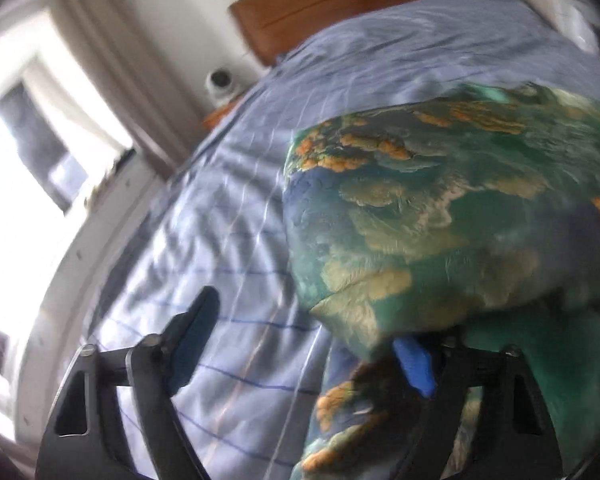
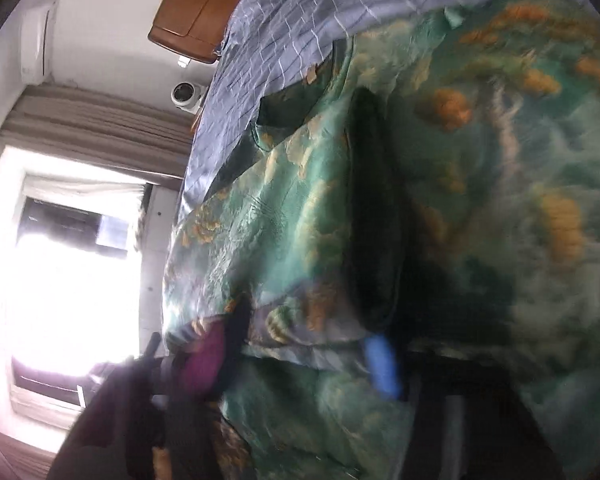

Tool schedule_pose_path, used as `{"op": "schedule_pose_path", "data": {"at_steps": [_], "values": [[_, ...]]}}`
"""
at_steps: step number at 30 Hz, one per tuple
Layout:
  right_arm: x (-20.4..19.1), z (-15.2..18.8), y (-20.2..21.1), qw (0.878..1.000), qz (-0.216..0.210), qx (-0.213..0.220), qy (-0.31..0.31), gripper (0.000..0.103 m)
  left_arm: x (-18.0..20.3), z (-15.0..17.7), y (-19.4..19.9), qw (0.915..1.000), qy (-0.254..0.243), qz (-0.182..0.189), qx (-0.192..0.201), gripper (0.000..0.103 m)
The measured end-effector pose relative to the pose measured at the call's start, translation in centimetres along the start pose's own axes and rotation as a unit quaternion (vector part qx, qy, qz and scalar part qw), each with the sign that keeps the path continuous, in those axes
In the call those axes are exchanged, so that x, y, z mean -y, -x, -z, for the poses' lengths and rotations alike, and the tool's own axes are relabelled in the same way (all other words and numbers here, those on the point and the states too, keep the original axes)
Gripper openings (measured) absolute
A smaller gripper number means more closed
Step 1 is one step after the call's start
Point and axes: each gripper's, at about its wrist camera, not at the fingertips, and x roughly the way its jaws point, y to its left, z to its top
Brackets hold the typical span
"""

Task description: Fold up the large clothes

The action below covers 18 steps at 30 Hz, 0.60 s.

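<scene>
The left claw (image 1: 300, 344) stands open over the bed, its left finger (image 1: 192, 344) above bare sheet and its blue-padded right finger (image 1: 414, 364) tucked under the edge of the green garment (image 1: 440, 208), not pinching it. In the right wrist view, the right claw (image 2: 308, 352) is blurred; its fingers look well apart there, with the garment's hem lying across them, so whether it grips the cloth cannot be told. The garment, satiny green with orange and cream patches, lies bunched on the blue checked bedsheet (image 1: 228, 208). Farther off are the wooden headboard (image 1: 340, 4), a small white camera (image 1: 222, 82), beige curtains (image 1: 112, 64) and a bright window (image 2: 60, 272).
</scene>
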Motion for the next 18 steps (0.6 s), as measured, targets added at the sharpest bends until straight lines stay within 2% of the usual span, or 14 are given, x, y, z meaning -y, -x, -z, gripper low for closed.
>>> {"op": "schedule_pose_path", "data": {"at_steps": [1, 2, 3, 7, 10, 12, 14, 16, 18], "values": [[-0.1, 0.0, -0.6, 1.000, -0.005, -0.008, -0.001, 0.012, -0.4, 0.1, -0.6, 0.9997, 0.018, 0.011, -0.012, 0.074], [-0.2, -0.1, -0.6, 1.000, -0.004, -0.008, 0.004, 0.012, -0.8, 0.2, -0.8, 0.9994, 0.026, 0.018, -0.015, 0.069], [-1.0, 0.0, -0.3, 1.000, 0.005, 0.002, 0.025, 0.011, -1.1, 0.3, -0.8, 0.9989, 0.035, 0.025, -0.018, 0.063], [-4.1, 1.8, 3.1, 0.993, 0.025, 0.055, 0.105, 0.009, -1.5, 0.7, -1.1, 0.9950, 0.072, 0.061, -0.033, 0.055], [-3.6, 3.6, 3.7, 0.992, 0.047, 0.064, 0.099, 0.009, -1.1, 1.4, -1.7, 0.9936, 0.077, 0.067, -0.048, 0.053], [-1.5, 4.0, 1.8, 0.993, 0.083, 0.049, 0.073, 0.009, -1.2, 2.1, -1.8, 0.9925, 0.081, 0.072, -0.057, 0.053], [0.5, 4.1, 0.4, 0.995, 0.086, 0.038, 0.043, 0.009, -1.8, 3.2, -1.6, 0.9932, 0.080, 0.057, -0.063, 0.050], [1.1, 4.0, 0.0, 0.992, 0.102, 0.046, 0.051, 0.009, -2.9, 4.1, -1.1, 0.9923, 0.082, 0.062, -0.069, 0.050], [1.3, 3.7, -0.2, 0.992, 0.097, 0.048, 0.060, 0.009, -4.0, 4.8, -0.2, 0.9928, 0.075, 0.064, -0.068, 0.050]]}}
